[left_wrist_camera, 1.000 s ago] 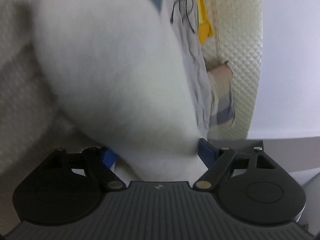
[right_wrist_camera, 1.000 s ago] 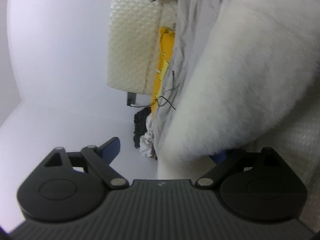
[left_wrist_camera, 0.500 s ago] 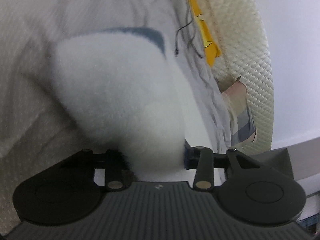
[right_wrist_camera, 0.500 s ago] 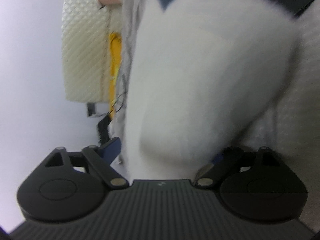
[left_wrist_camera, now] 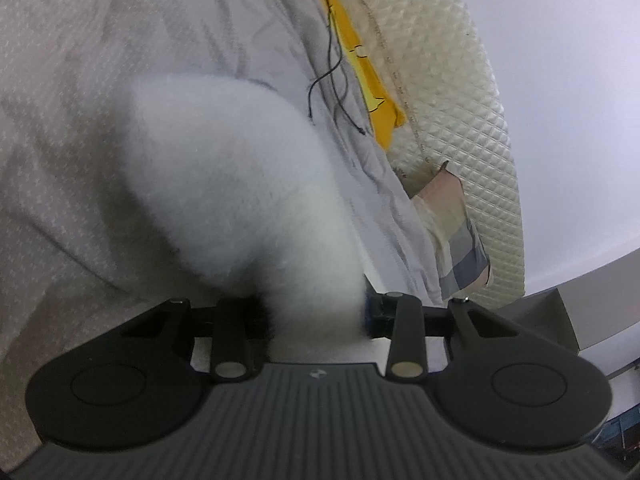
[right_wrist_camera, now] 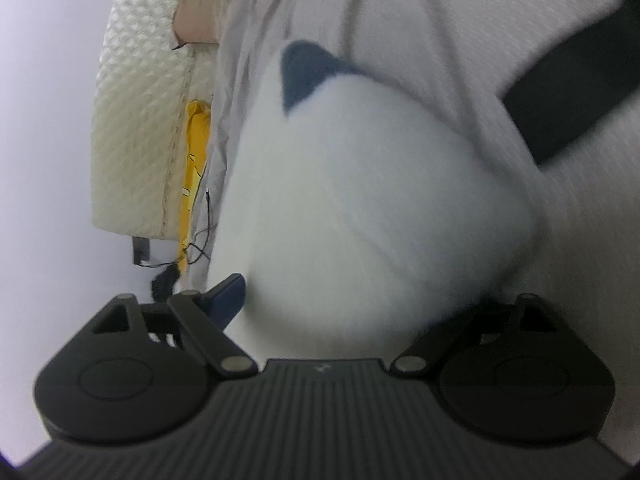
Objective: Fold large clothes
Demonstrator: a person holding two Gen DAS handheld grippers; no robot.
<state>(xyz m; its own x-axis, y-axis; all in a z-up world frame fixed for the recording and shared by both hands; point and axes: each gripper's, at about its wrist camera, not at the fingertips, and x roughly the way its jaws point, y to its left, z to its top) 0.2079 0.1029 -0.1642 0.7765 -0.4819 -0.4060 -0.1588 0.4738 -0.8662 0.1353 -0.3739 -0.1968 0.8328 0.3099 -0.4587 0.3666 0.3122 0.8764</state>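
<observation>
Two tongs work on one fleece (left_wrist_camera: 240, 184), a white fluffy garment lying on the grey sheet (left_wrist_camera: 80, 80) of a bed. We see the left tongs (left_wrist_camera: 316, 312) clamped on a bunched part of the fleece, their jaws having just closed on it. We see the right tongs (right_wrist_camera: 352, 312) standing wide, with the fleece (right_wrist_camera: 380, 200) bulging between the jaws, not pinched. Beyond the left tongs, to the right, lie a yellow cloth (left_wrist_camera: 360, 60), a black cord (left_wrist_camera: 332, 76) and a quilted mattress (left_wrist_camera: 452, 92).
</observation>
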